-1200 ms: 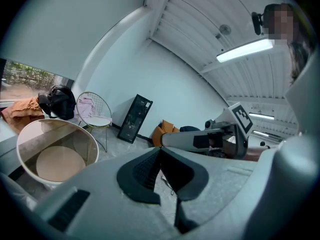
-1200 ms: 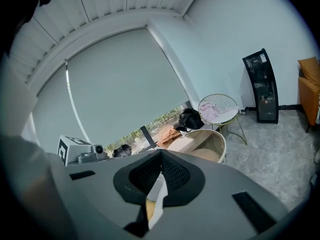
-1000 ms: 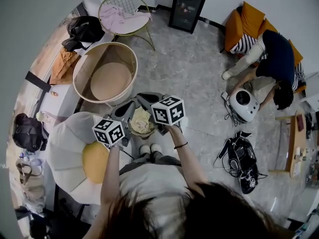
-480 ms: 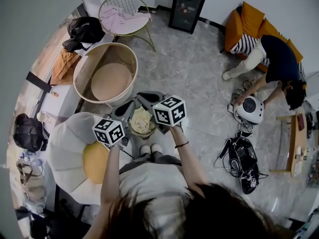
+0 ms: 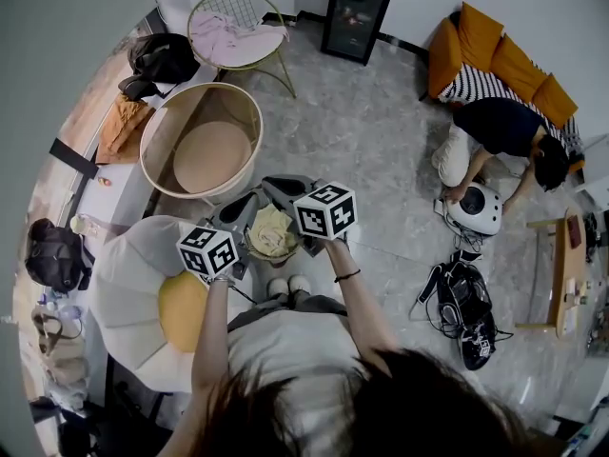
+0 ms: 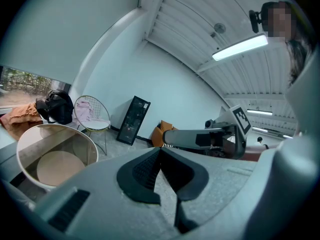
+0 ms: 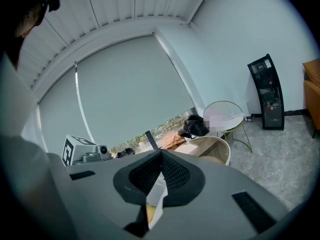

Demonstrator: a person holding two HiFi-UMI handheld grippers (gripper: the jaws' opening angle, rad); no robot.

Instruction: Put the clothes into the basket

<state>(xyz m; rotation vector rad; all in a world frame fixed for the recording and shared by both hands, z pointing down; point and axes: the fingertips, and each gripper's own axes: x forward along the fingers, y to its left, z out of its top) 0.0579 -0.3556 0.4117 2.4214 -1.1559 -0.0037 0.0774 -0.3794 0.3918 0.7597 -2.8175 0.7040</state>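
Clamping the pale yellow garment (image 5: 271,231) between shut jaws, the right gripper (image 7: 159,160) sits beside the left gripper (image 6: 160,155) (jaws together, nothing visible between them), with the basket (image 5: 169,131) ahead-left, nearer the left gripper.

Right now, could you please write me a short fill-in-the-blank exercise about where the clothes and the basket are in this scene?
1. The pale yellow garment is pinched in the fingers of the ____ gripper.
2. The round basket has ____ clothes inside it.
3. The pink garment lies on the seat of the wire ____.

Missing words: right; no; chair
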